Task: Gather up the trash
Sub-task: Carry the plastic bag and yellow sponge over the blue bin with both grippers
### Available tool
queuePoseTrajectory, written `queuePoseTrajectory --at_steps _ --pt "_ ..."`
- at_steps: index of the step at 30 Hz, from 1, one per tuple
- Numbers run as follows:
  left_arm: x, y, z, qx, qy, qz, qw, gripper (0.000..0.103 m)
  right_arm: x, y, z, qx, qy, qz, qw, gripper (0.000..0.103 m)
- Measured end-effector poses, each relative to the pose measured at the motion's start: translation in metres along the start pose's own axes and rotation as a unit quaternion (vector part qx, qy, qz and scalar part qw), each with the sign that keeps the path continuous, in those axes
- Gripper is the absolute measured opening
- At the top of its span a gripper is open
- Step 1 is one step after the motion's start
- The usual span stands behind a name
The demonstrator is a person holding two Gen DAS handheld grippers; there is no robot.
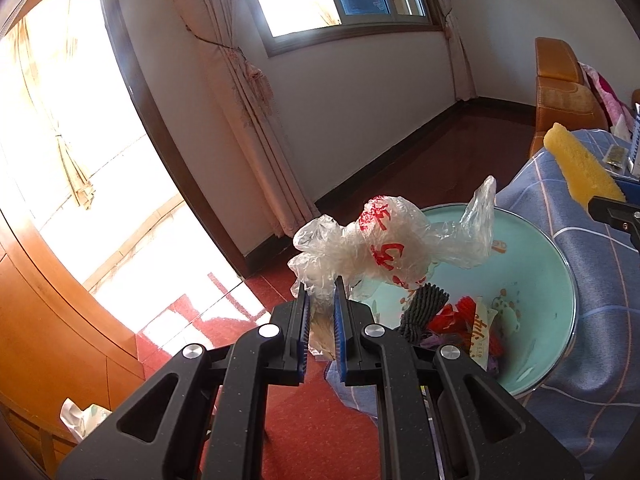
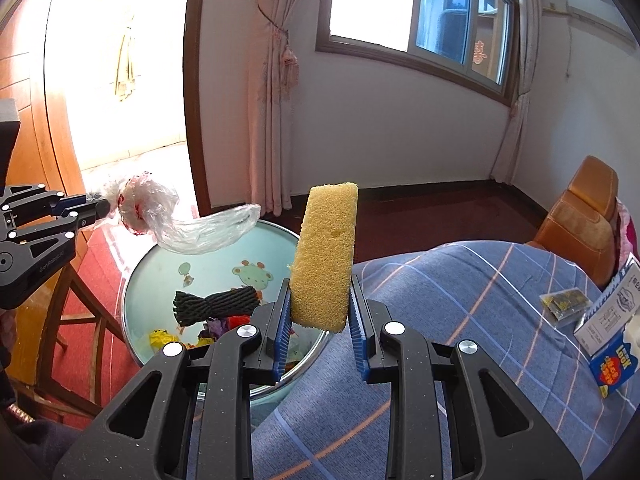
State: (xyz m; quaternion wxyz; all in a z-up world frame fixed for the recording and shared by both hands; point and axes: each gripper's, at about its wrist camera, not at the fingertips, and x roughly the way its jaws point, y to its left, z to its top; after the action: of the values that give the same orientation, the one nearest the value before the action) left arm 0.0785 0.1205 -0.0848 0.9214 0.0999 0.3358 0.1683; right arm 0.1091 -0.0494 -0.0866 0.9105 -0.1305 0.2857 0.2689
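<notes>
a: so where are we in the trash run?

b: mid-carry i'd say. left gripper (image 1: 320,300) is pinched narrow on a crumpled clear plastic bag (image 1: 384,244) with red print, hanging over the rim of the mint-green bin (image 1: 560,300). right gripper (image 2: 319,312) is clamped on the lower end of a yellow sponge (image 2: 326,256), standing upright, bin at its 9 o'clock.

a: next move?

b: probably get each one over the bin mouth, then let the jaws go. bag is floppy, may cling to the pads.

a: what's around?

b: bin already holds wrappers and a dark ribbed thing (image 2: 216,304). blue plaid cloth (image 2: 460,320) covers the surface at 3 o'clock, a small carton (image 2: 612,332) on it. red floor (image 1: 304,420), pink curtains (image 2: 272,100), window (image 2: 440,12).
</notes>
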Motion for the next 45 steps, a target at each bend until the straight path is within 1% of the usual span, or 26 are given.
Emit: queuePoseTrajectory --at_steps 13,28,45 --pt "0.005 0.006 0.0 -0.003 0.006 0.013 0.9999 0.01 0.007 0.003 0.002 -0.006 0.003 0.009 1.0 0.027" --pt "0.005 0.012 0.0 -0.011 0.001 0.026 0.9996 0.01 0.015 0.013 0.002 -0.014 0.012 0.016 1.0 0.027" --pt "0.01 0.016 0.002 -0.02 0.005 0.009 0.9997 0.01 0.026 0.019 0.004 -0.019 0.023 0.014 0.999 0.027"
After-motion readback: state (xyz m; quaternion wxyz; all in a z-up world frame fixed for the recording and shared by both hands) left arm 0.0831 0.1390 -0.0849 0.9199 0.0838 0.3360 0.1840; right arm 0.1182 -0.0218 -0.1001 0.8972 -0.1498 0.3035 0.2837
